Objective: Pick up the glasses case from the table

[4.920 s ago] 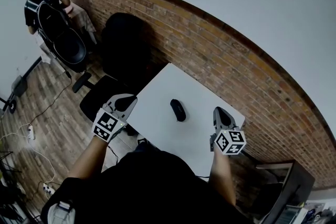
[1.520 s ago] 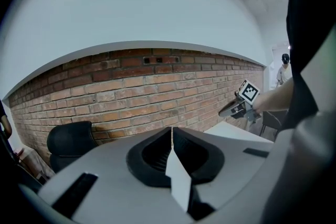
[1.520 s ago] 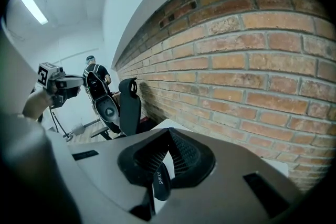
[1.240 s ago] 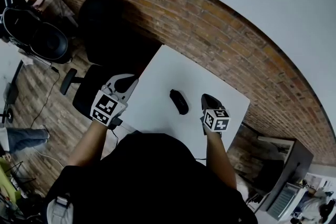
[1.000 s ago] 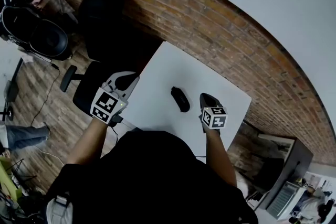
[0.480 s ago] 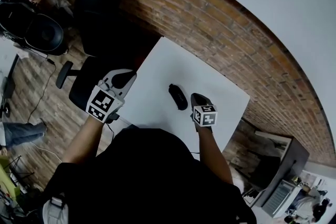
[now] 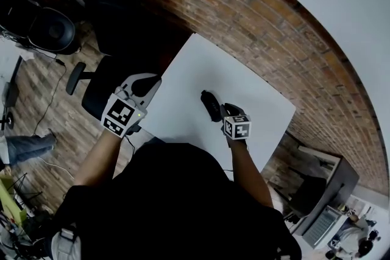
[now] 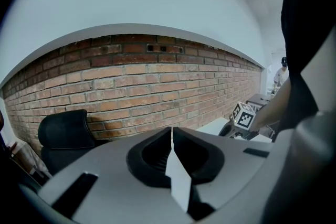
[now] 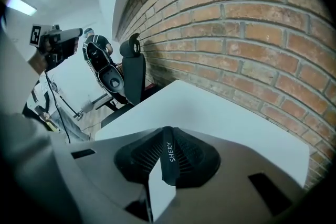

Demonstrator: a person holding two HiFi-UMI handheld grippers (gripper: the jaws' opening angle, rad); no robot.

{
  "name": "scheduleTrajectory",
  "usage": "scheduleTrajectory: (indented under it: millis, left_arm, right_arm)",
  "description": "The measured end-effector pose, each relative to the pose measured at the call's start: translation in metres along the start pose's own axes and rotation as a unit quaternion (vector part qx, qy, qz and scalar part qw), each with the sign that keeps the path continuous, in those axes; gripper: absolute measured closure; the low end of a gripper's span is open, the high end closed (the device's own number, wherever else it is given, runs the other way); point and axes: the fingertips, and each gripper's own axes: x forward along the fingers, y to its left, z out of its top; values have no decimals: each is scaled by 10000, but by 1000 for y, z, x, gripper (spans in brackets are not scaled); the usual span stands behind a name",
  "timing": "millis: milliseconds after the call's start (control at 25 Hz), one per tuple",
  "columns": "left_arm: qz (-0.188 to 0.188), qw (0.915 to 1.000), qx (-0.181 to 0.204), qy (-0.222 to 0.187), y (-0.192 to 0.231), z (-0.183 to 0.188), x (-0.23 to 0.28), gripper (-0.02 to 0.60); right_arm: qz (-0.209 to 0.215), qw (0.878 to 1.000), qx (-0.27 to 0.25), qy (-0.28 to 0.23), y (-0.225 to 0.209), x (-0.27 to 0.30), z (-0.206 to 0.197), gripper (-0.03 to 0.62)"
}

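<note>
**Right claw at the glasses case, left claw closed at the surface's edge**

Head view: a white surface (image 7: 244,79) stands against a brick wall (image 7: 262,21), with a wooden floor (image 7: 42,100) to its left. The dark, elongated glasses case (image 7: 209,103) lies on the surface, roughly in the middle. The right claw (image 7: 224,110) points down at the end of the case nearest the person, and its marker cube faces up just behind. The left claw (image 7: 150,83) is held well apart from the case, at the surface's left edge and above a black office chair (image 7: 119,6).

Left gripper view: the left claw (image 8: 172,136) has its two pads together at the tips, with nothing between them. Beyond it are the brick wall and the black chair at lower left. At the right, the right claw's marker cube (image 8: 244,116) shows over a strip of the white surface.

Right gripper view: the right claw (image 9: 167,135) stands slightly apart and has just been opening. The glasses case (image 9: 169,160) lies lengthwise in the narrow slot between the ribbed pads, filling it from side to side. White lettering on the case reads "SHERY". The surface stretches ahead to the brick wall. The chair stands at the far left corner, and the left claw is held up at the upper left.
</note>
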Motion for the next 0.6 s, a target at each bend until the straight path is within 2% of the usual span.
scheduleTrajectory:
  millis: [600]
  left_arm:
    - [29,9999,-51,106,17,-13,6,561]
  right_arm:
    - [195,9980,125,595,6,37,-27,413]
